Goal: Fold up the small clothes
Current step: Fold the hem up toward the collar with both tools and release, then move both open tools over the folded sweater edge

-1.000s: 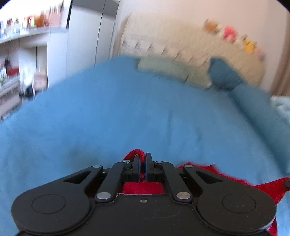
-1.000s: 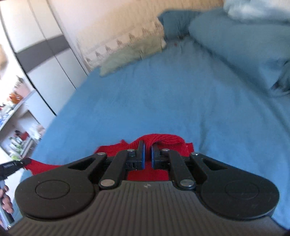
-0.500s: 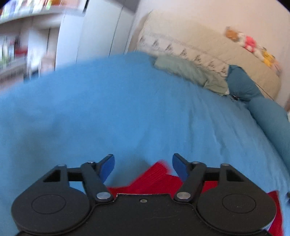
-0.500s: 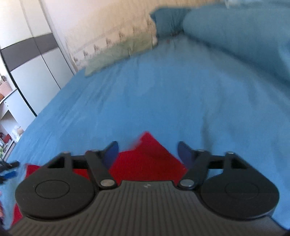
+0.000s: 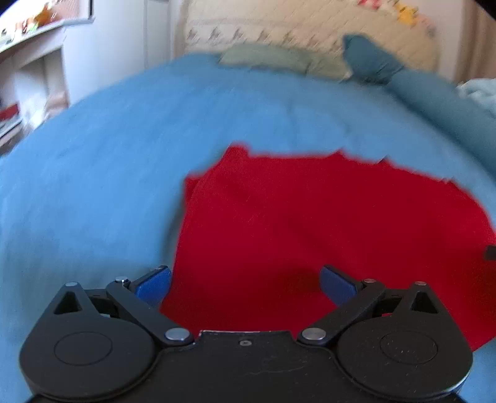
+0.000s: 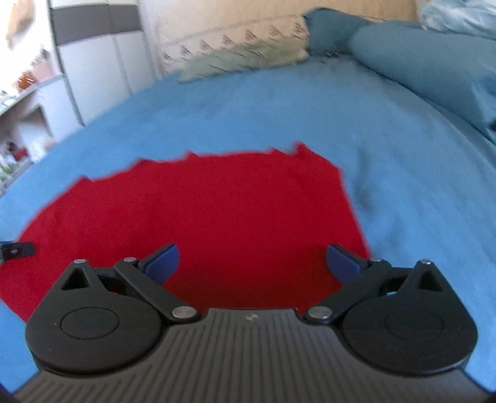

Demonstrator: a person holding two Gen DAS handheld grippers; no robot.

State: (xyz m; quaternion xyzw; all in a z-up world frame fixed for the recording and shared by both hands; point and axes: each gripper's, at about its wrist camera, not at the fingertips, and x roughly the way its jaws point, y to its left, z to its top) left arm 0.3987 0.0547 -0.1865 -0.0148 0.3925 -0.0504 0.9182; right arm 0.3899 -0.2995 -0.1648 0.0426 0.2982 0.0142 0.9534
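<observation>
A small red garment (image 5: 310, 223) lies spread flat on the blue bedspread (image 5: 108, 173), seen from both sides. My left gripper (image 5: 245, 283) hovers over the garment's left edge, its jaws still opening and wide apart, with nothing pinched between the blue pads. In the right wrist view the same red garment (image 6: 201, 210) fills the middle, and my right gripper (image 6: 252, 263) hangs above its right part, its jaws opening wide too, gripping nothing. The tip of the left gripper (image 6: 15, 249) peeks in at the left edge there.
A pale green pillow (image 5: 266, 57) and a teal pillow (image 5: 369, 60) lie at the head of the bed against a beige headboard (image 5: 310, 28). A rolled blue duvet (image 6: 434, 71) runs along the right. White wardrobe (image 6: 93, 68) and shelves (image 5: 31, 62) stand to the left.
Both grippers were shut on bunched red cloth, then let it go and opened wide. The garment dropped and now lies flat. Both cameras have sunk toward the bed.
</observation>
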